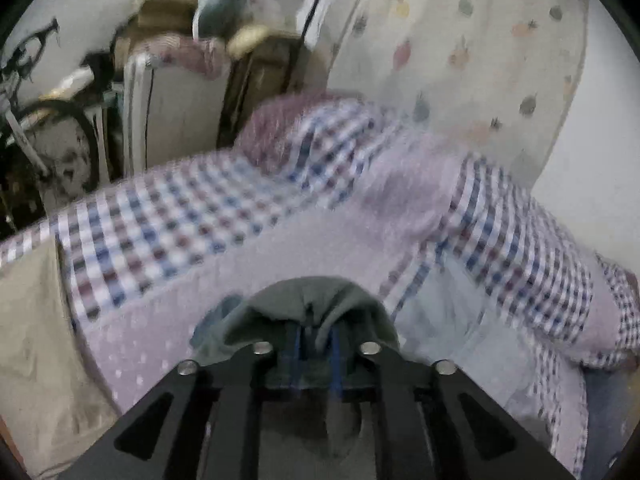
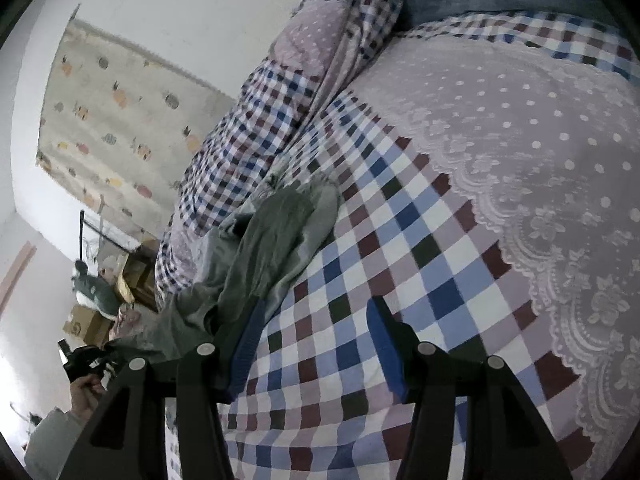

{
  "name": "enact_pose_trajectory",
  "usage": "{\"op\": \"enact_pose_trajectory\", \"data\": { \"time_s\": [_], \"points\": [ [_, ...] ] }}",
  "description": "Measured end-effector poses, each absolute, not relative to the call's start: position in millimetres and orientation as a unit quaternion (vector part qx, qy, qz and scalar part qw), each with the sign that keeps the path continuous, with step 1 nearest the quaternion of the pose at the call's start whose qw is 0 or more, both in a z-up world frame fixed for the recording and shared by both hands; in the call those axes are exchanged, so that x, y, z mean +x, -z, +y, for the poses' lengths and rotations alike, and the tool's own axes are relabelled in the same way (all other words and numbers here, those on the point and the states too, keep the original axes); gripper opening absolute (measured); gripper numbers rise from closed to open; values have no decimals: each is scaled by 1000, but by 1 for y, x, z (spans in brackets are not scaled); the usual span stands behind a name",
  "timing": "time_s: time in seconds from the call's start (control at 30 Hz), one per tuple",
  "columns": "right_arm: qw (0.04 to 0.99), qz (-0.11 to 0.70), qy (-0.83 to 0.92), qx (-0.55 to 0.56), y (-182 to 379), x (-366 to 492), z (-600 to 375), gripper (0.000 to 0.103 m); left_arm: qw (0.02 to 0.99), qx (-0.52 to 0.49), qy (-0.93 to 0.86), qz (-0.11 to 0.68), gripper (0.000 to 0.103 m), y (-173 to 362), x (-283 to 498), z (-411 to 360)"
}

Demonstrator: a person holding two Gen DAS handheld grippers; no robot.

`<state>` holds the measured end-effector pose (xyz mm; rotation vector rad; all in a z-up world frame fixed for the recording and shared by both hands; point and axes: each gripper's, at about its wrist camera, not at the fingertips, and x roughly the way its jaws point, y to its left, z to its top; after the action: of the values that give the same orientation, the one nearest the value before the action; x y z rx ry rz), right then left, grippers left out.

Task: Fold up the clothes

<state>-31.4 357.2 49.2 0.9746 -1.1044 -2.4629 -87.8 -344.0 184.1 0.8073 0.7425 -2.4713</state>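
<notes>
A grey-green garment [image 1: 316,304] bunches over the tips of my left gripper [image 1: 316,340], whose blue pads are shut on its cloth above the bed. The left wrist view is blurred. In the right wrist view the same grey-green garment [image 2: 272,240] lies stretched along the checked bedspread [image 2: 360,320], trailing off to the lower left. My right gripper [image 2: 316,320] stands open over the checked cloth, its left blue pad [image 2: 248,344] beside the garment's edge and nothing between the pads.
A rumpled checked quilt [image 1: 520,232] lies heaped along the wall side of the bed. A pink lace-edged dotted cover [image 2: 540,140] spreads over the bed. A fruit-print wall cloth [image 1: 460,40], boxes [image 1: 168,8] and a bicycle [image 1: 36,120] stand beyond. A person's hand [image 2: 86,392] shows at lower left.
</notes>
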Motion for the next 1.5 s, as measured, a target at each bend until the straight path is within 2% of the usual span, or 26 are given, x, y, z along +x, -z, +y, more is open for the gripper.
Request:
{"op": "enact_pose_trajectory", "data": {
  "time_s": [0.07,0.13,0.3,0.53,0.67,0.83,0.97,1.03,1.1,1.13,1.17,1.3,1.5],
  "points": [
    [144,-364,855,341,-51,-33,348,58,188,283,896,287,67,-169,-70,-336],
    [152,-347,858,347,-52,-33,338,58,157,269,902,299,81,-151,-44,-315],
    [174,-317,861,358,-51,-35,313,58,73,316,895,307,83,-97,-11,-248],
    [185,-272,864,381,-42,-39,277,58,-45,399,847,348,83,-38,-33,-169],
    [194,-250,868,384,-42,-38,266,58,-44,404,817,408,83,-5,-52,-161],
    [201,-235,873,377,-47,-36,263,58,4,372,848,377,83,-2,-67,-159],
    [207,-230,873,378,-46,-37,260,58,57,348,848,395,82,4,-76,-174],
    [210,-226,872,381,-45,-38,257,58,68,340,844,409,79,7,-79,-180],
    [211,-221,871,384,-44,-38,254,58,64,340,837,423,54,8,-81,-183],
    [212,-217,871,385,-44,-38,253,58,59,343,833,431,20,8,-82,-184],
    [212,-216,872,386,-43,-38,251,58,49,348,827,438,11,8,-83,-185],
    [212,-208,871,390,-42,-39,247,58,20,329,829,452,6,-9,-74,-185],
    [222,-193,874,388,-45,-35,238,58,-27,258,861,438,5,-73,-50,-188]
  ]
}}
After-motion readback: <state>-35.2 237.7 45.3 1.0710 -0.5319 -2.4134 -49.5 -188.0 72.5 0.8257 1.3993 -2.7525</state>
